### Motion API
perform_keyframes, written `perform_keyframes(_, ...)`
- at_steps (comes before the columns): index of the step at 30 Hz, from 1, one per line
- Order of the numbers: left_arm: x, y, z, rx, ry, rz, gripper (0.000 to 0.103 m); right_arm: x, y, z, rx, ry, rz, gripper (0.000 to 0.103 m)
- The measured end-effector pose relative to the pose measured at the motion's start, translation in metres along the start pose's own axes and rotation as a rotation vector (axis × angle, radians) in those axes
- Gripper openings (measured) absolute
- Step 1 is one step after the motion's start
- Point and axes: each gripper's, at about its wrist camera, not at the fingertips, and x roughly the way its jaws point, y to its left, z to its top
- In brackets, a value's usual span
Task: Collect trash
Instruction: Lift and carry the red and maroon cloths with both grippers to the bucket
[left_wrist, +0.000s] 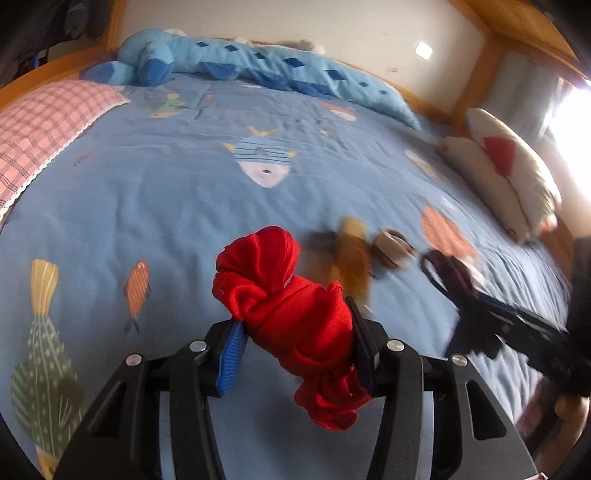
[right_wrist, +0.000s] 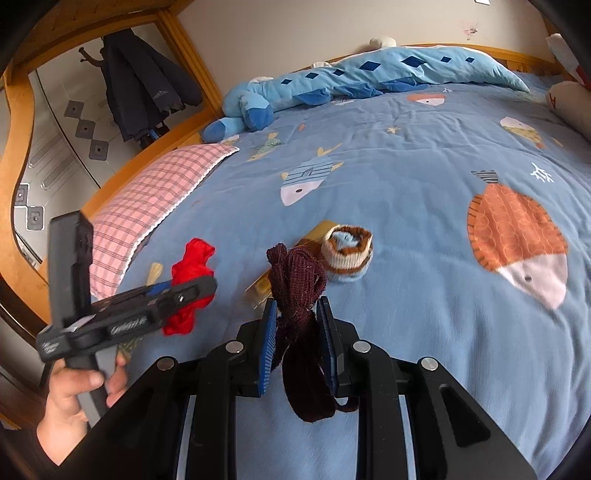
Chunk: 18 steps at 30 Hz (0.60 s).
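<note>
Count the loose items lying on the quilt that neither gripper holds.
2, both on the blue quilt beyond the fingers: a rolled striped sock and a gold wrapper beside it, partly behind the held maroon cloth. More may be hidden.

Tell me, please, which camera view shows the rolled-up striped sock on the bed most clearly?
The right wrist view. There the rolled striped sock lies sharp and unobstructed on the blue bedspread, just beyond the dark maroon cloth held in the right gripper. In the left wrist view the sock is blurred by motion.
</note>
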Motion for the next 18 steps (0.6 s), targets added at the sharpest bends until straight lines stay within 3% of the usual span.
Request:
perform_keyframes(5, -0.03, -0.031, -0.023, 0.054, -0.001, -0.075, 0.05, -0.033, 0.01, -0.018, 0.011, -0.044, -0.022, 0.022)
perform_keyframes(18, -0.067, -0.126, -0.081, 0.188, 0.036, -0.271, 0.05, -0.133, 0.001, -0.085, 0.111, -0.142, -0.073, 0.022)
